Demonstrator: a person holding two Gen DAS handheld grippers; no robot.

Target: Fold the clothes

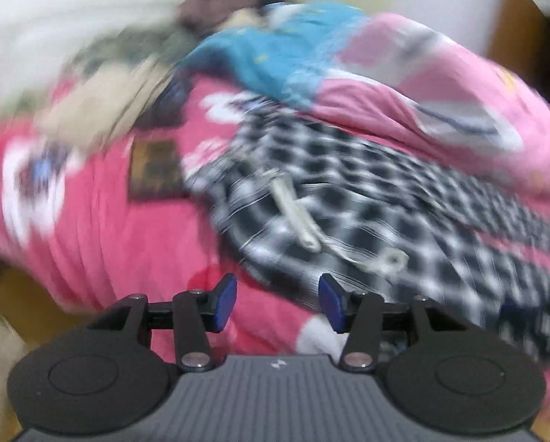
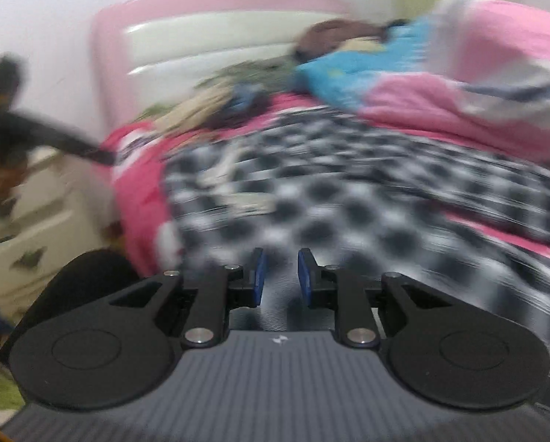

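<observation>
A black-and-white checked garment (image 1: 348, 191) (image 2: 330, 184) lies spread on the bed's pink sheet (image 1: 109, 228), with a white drawstring (image 1: 293, 210) on top of it. My left gripper (image 1: 278, 302) hovers over the garment's near edge, open, with nothing between its blue pads (image 1: 223, 302). My right gripper (image 2: 282, 281) hangs above the checked cloth, and a narrow gap shows between its blue pads (image 2: 304, 281) with nothing in it. Both views are blurred.
A heap of clothes sits at the head of the bed: a blue piece (image 1: 275, 59) (image 2: 341, 70), beige (image 1: 101, 110) and brown (image 1: 216, 3). A pink quilt (image 1: 441, 84) (image 2: 477, 103) is bunched on the right. The headboard (image 2: 208, 37) and white drawers (image 2: 35, 221) are on the left, beside a dark blurred shape (image 2: 35, 125).
</observation>
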